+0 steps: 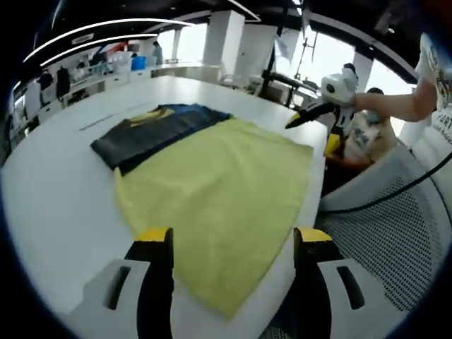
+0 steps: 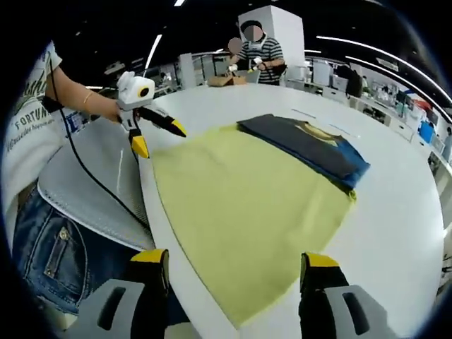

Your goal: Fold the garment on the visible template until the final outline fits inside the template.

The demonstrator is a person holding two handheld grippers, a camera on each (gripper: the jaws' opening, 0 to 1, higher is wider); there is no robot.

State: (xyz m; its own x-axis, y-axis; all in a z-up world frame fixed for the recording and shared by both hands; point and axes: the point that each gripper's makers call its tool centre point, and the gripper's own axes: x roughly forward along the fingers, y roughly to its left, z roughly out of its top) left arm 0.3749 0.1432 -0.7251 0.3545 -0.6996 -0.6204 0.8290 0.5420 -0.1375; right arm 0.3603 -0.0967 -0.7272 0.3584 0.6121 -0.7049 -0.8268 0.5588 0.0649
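Here, dark garment (image 1: 155, 131) folded | overlapping yellow template (image 1: 226, 191) edge

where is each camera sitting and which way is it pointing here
Left gripper view: rides on the left gripper, looking forward over its open fingers across the white table at the yellow cloth and the dark folded garment; the right gripper and the person's arm enter from the right.
Right gripper view: rides on the right gripper, looking across the same yellow cloth and dark folded garment; the left gripper, arm and jeans show at left.
Shared: table, cloth, garment, seen from opposite ends.
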